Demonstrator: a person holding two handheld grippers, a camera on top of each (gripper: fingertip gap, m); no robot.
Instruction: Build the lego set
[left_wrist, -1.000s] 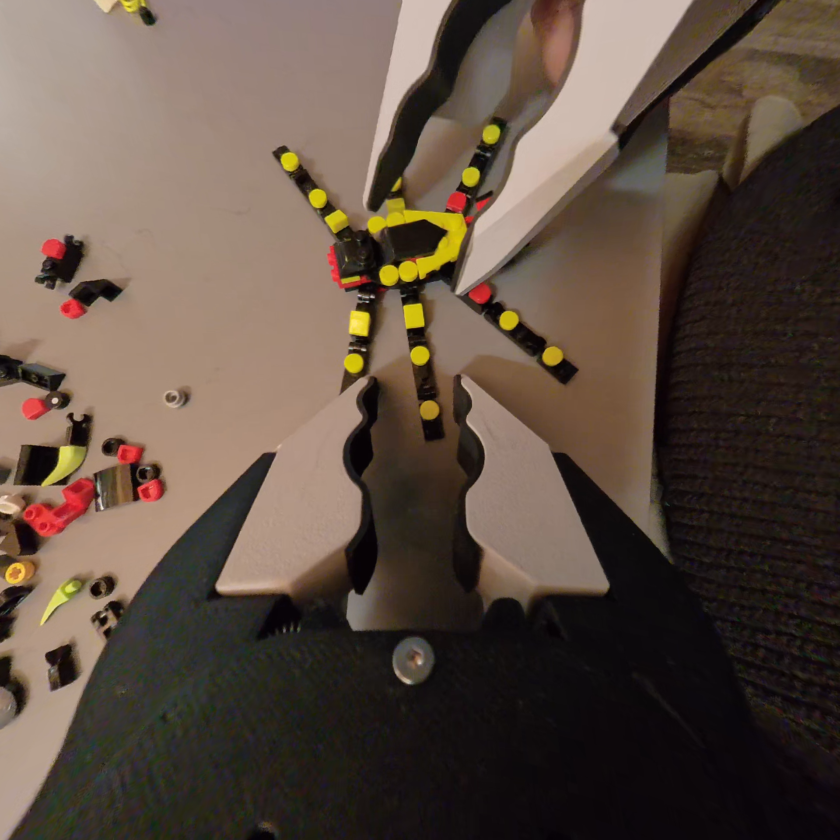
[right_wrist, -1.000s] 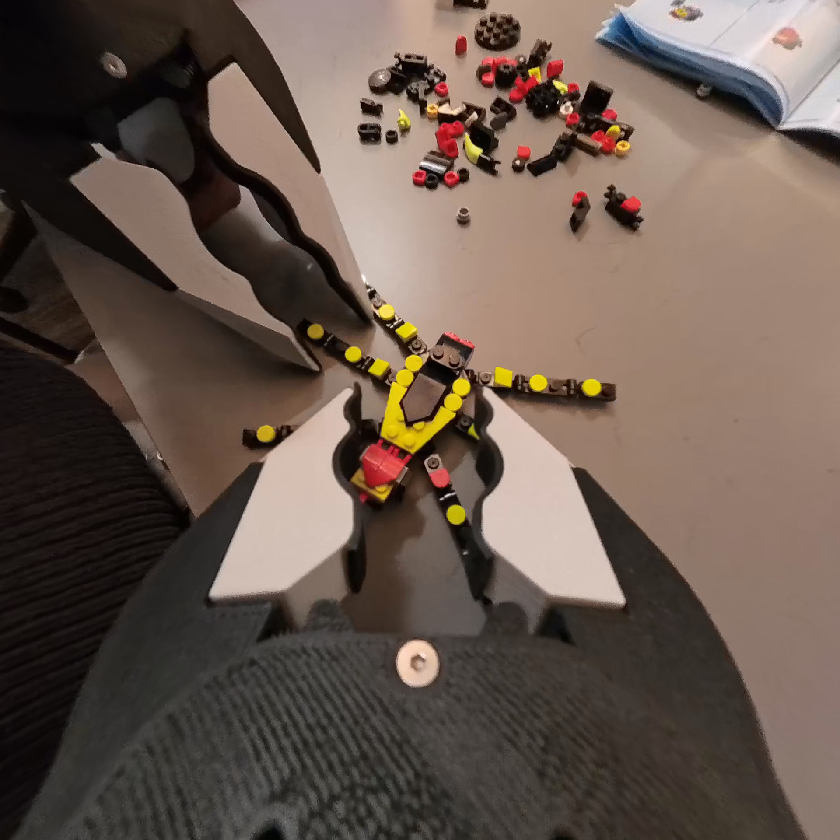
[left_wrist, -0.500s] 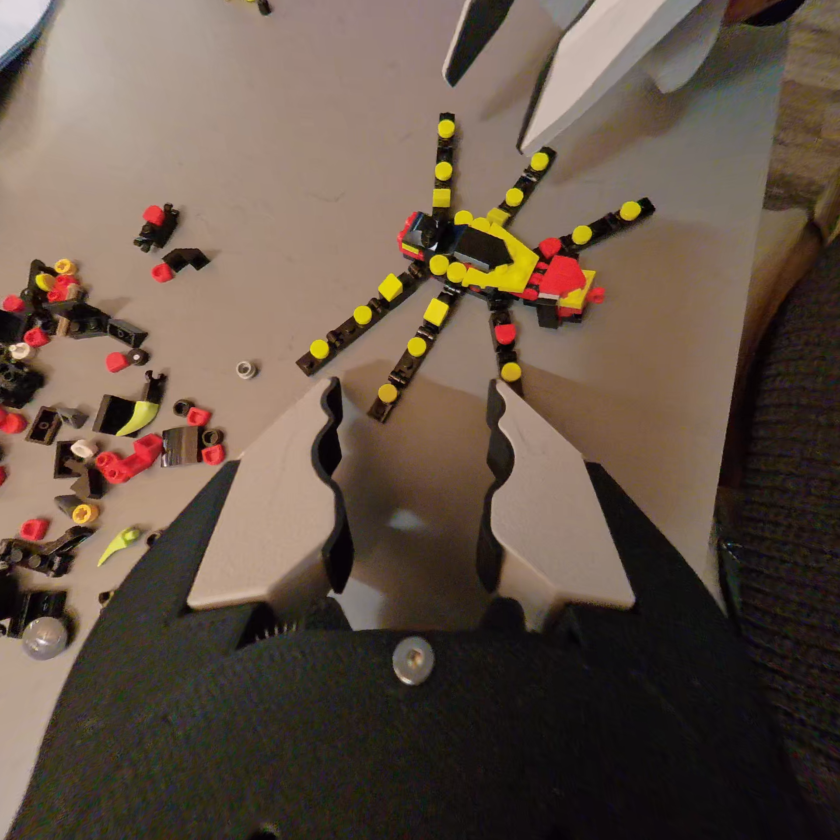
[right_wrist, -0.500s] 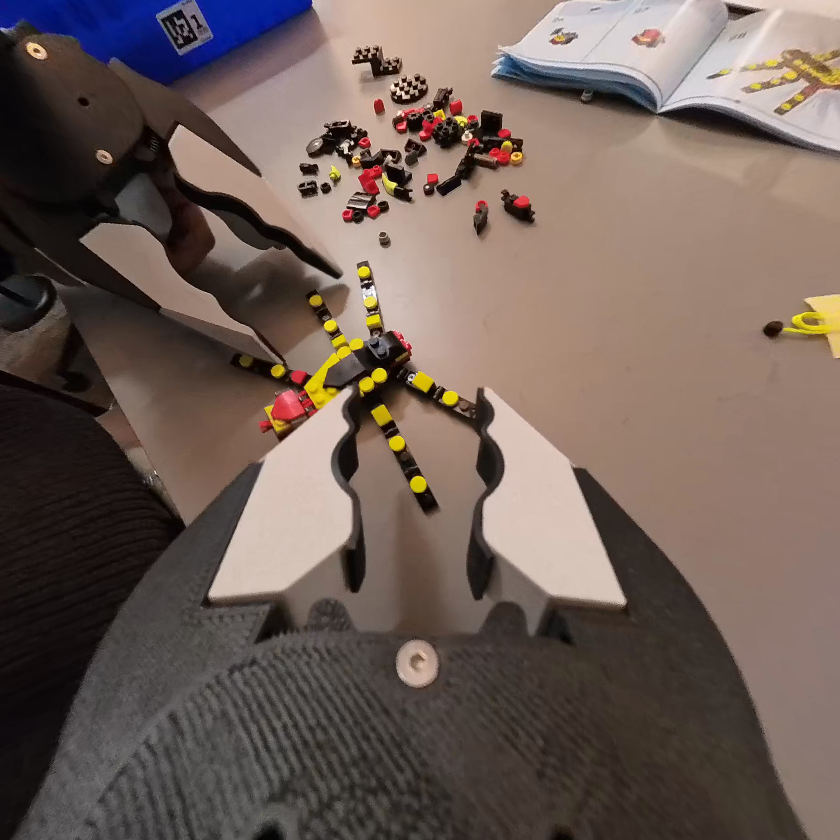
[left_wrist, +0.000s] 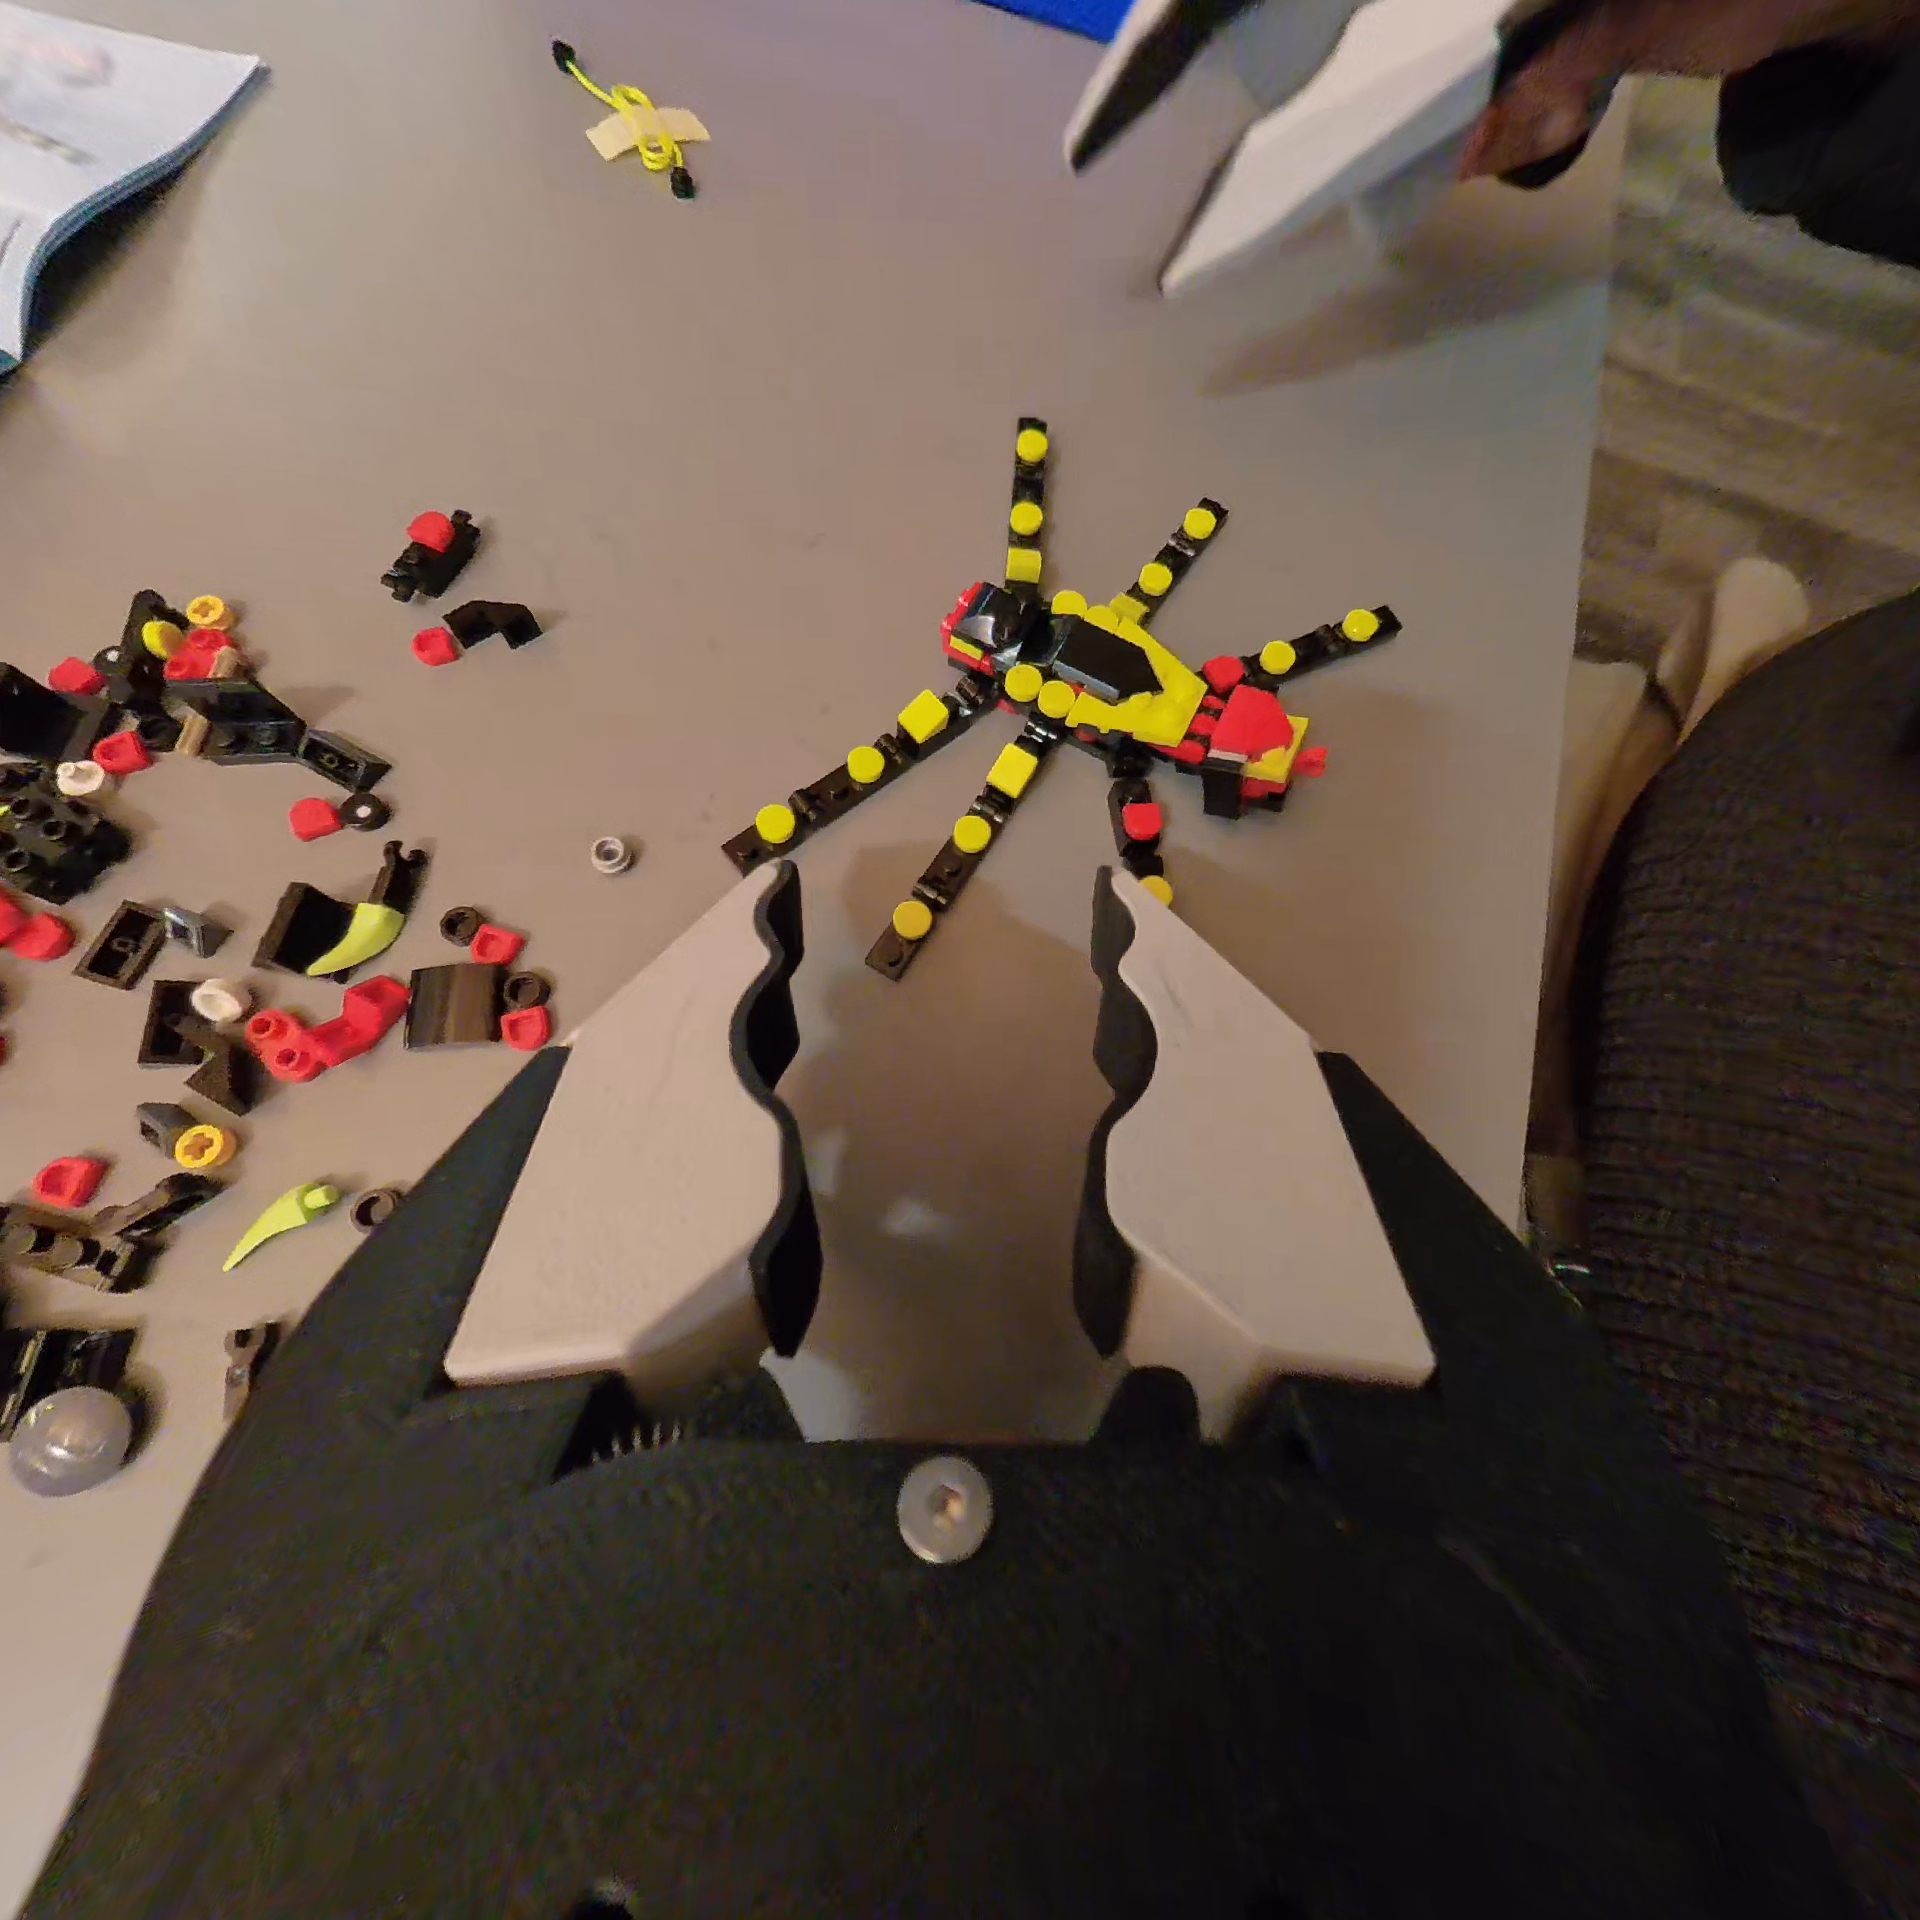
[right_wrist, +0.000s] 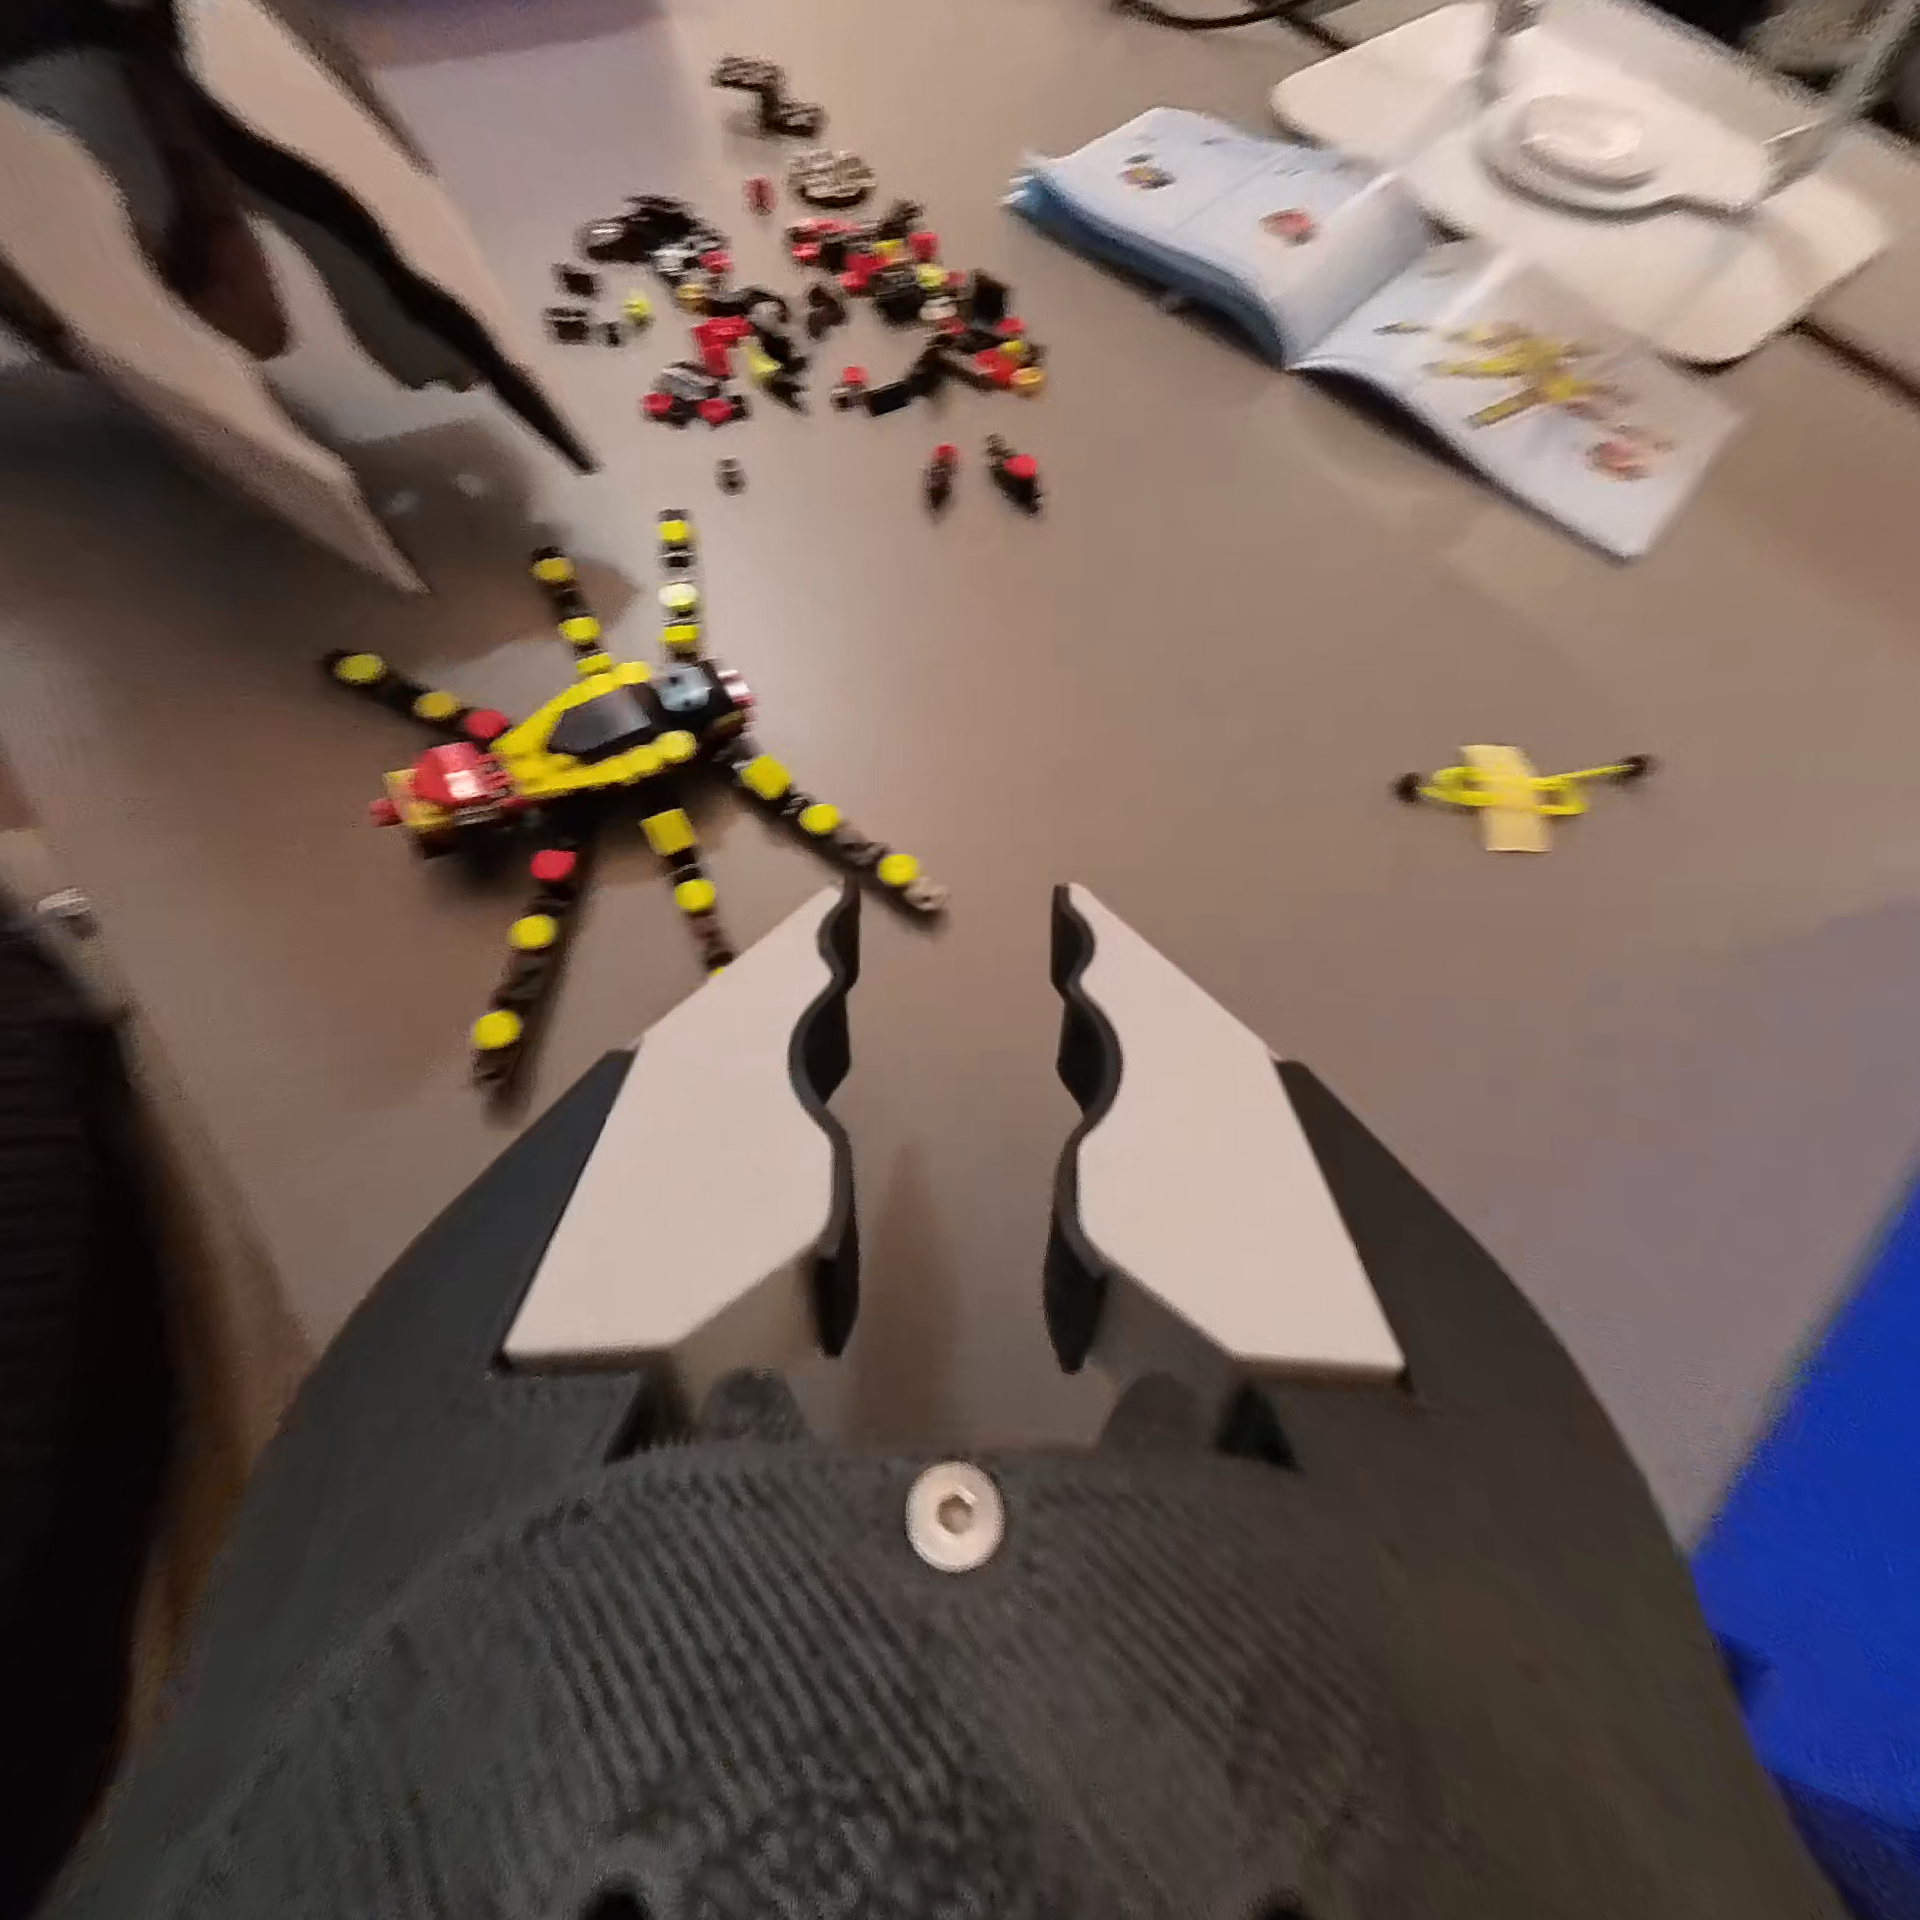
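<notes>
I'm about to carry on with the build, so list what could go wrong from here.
1. The spider lies near the table edge; a nudge could push it off.
2. Its thin legs reach right up to the open left tool; moving forward might snag or detach one.
3. The loose pieces lie scattered close together, so picking one may knock others away.

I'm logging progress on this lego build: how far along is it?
Done: a spider model with a yellow, black and red body and six studded legs lies on the table. In hand: nothing; the left tongs and right tongs are both open and empty. Left: a pile of loose pieces remains unused, with the instruction booklet open, so the build looks unfinished.
</notes>
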